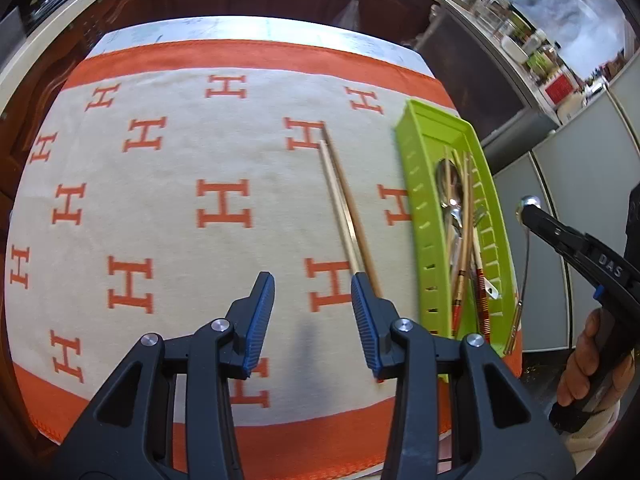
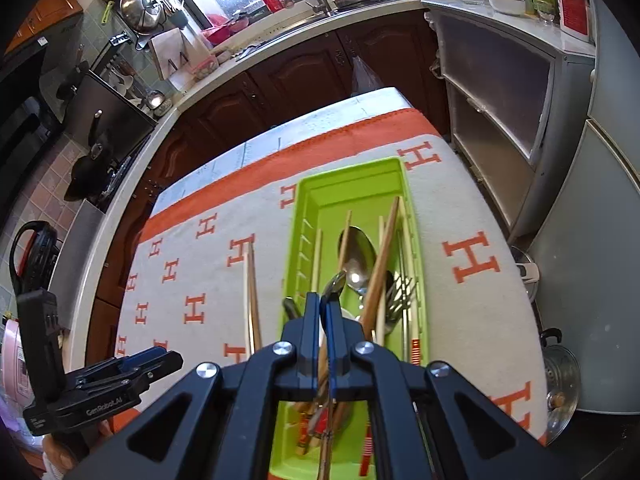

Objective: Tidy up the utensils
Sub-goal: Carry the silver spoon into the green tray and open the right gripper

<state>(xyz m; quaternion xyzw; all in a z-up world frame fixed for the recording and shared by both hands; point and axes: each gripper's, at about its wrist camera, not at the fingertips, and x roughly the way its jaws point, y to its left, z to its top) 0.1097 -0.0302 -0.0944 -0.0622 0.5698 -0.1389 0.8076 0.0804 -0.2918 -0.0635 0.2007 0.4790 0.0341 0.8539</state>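
Observation:
A pair of wooden chopsticks (image 1: 344, 208) lies on the H-patterned cloth, left of a green slotted tray (image 1: 416, 208). The tray (image 2: 298, 232) holds spoons, a fork and several chopsticks. My left gripper (image 1: 312, 280) is open above the cloth with nothing between its pads; the chopsticks' near ends lie just beside its right finger. It also shows low on the left of the right wrist view, as the left gripper (image 2: 148, 360). My right gripper (image 2: 322, 300) is shut on a metal spoon (image 2: 336, 280), above the tray's near half. From the left wrist view the right gripper (image 1: 528, 216) hangs right of the tray, the spoon's handle (image 1: 527, 264) dangling.
An orange and cream cloth (image 1: 180, 200) covers the table. Dark wood cabinets (image 2: 304, 76) and a counter with a sink stand behind it. A grey cabinet (image 2: 500, 92) is to the right, and a pot lid (image 2: 560, 380) lies on the floor.

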